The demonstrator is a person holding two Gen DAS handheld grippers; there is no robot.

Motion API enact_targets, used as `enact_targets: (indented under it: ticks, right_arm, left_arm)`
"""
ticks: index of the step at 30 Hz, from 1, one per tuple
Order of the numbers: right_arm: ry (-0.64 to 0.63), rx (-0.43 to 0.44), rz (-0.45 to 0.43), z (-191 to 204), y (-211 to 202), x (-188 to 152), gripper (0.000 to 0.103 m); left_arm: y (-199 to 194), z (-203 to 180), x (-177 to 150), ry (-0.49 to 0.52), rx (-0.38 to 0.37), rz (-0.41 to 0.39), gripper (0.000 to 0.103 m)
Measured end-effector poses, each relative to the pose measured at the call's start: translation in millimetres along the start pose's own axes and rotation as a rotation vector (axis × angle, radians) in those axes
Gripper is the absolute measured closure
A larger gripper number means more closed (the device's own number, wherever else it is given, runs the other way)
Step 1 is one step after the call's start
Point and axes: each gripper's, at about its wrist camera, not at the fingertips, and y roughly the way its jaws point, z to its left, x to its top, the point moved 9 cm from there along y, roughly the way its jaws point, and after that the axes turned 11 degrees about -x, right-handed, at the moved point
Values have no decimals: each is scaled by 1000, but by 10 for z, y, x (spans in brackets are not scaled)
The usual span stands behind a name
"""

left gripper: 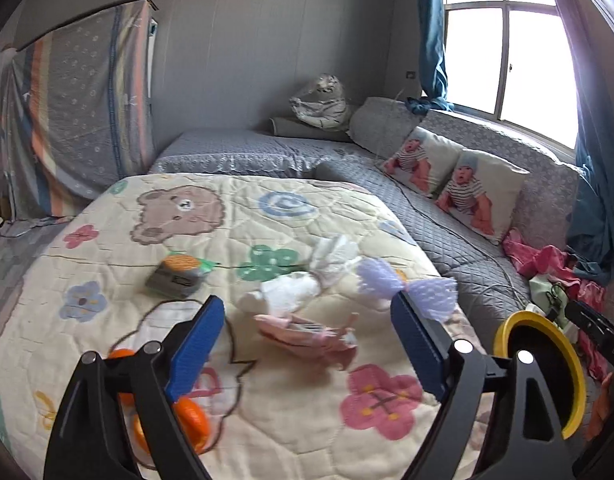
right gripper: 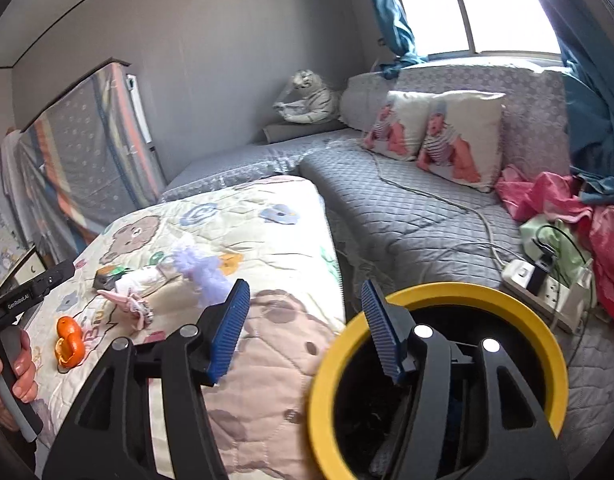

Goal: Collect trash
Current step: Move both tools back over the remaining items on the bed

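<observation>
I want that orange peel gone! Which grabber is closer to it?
Left. The left gripper hangs right above the orange peel; the right gripper is off by the yellow bin.

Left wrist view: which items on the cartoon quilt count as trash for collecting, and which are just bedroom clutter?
Job items:
- orange peel
- crumpled white tissue
- crumpled pink wrapper
- lilac foam fruit net
- yellow-rimmed black bin

Lying about:
- baby-print pillows
- pink clothes
- white power strip
</observation>
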Motion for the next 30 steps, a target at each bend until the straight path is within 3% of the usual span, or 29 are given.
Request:
enact_targets:
  ticks: [6, 12, 19, 23, 30]
  right_arm:
    - [-91, 116, 21, 816, 162, 10, 43]
    - [-149, 138, 39, 1245, 352, 4, 38]
    - [-180, 102, 74, 1343, 675, -32, 36]
    - [-182, 82, 89, 1317, 843, -38, 34]
    - [-168, 77, 139, 1244, 1122, -22, 34]
  left_arm:
    - [-339, 652, -191, -22, 111, -7, 15]
    - [-518, 944, -387, -17, 161, 8, 12]
    - [-573, 967, -623, -18, 119, 7, 11]
    - [-483, 688, -578, 68, 87, 3, 11]
    - [47, 177, -476, 102, -50, 76, 11]
